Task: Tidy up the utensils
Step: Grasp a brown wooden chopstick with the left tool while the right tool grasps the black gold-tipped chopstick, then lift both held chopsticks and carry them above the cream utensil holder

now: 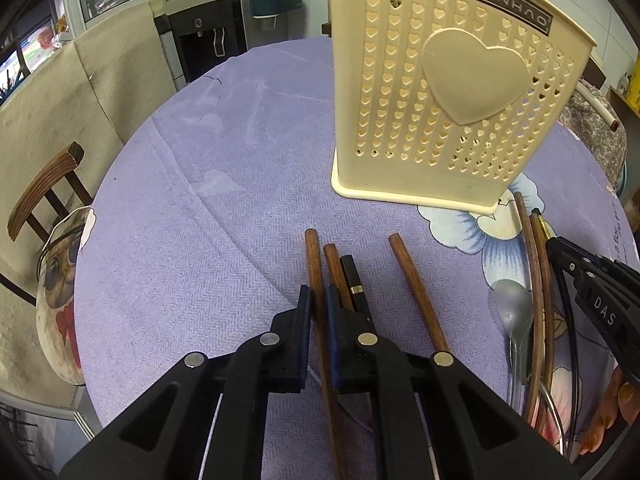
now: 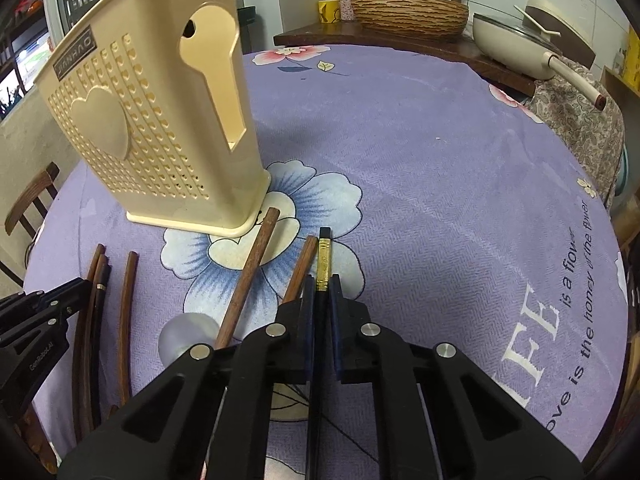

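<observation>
A cream perforated utensil holder (image 1: 444, 92) with a heart on its side stands upright on the purple tablecloth; it also shows in the right wrist view (image 2: 160, 120). My left gripper (image 1: 318, 300) is shut on a brown wooden chopstick (image 1: 314, 264); another brown chopstick (image 1: 336, 272) and a black chopstick (image 1: 354, 276) lie just right of it, and one more (image 1: 416, 292) further right. My right gripper (image 2: 321, 292) is shut on a black chopstick with a gold band (image 2: 324, 256). Two brown chopsticks (image 2: 250, 276) lie to its left. A metal spoon (image 1: 514, 320) lies between the grippers.
The round table (image 2: 440, 168) has a flowered purple cloth with white lettering. A wooden chair (image 1: 44, 196) stands at the left edge. A pan (image 2: 516, 44) and a woven basket (image 2: 408, 12) sit on a wooden counter behind. Cables lie by the spoon.
</observation>
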A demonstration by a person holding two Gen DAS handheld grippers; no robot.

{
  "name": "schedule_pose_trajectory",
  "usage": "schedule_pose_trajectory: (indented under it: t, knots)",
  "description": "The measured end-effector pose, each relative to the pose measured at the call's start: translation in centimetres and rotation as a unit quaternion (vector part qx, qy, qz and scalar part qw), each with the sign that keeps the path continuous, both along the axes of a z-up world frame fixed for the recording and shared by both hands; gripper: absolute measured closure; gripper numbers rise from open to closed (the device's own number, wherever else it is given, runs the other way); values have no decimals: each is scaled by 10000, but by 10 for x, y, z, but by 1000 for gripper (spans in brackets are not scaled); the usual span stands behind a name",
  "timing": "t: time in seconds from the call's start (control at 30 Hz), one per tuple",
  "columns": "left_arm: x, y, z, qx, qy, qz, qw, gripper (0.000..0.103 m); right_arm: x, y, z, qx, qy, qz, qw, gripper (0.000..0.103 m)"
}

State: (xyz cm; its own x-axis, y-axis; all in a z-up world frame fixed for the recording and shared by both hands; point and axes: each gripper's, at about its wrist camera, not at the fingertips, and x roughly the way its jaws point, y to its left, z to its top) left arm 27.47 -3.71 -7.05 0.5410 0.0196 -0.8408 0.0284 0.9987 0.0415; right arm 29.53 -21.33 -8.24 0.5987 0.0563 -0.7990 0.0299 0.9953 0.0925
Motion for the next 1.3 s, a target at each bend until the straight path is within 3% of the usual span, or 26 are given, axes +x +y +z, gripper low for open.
schedule_pose_trajectory:
  t: [0.23,0.43,0.67,0.97,1.3]
  knots:
    - [8,10,5,-477,-1,104,9988,96,0,-21,10,513,-250,3,9984,95]
    - [-3,25,41,-835,-491,100,9952,96,-14,-39,41,1166,-790,326,9895,95]
    - [-24,46,100,-1337,-1301,100,9824,96,-45,-50,95,1211,-1604,687,9772,95]
    - [-50,50,144,-1314,-1911,-9,9727,96,-74,-54,141,1159,-2073,950,9667,96]
    - [-60,52,157,-1282,-2139,-105,9683,96,-81,-51,151,998,-2168,1074,9651,96]
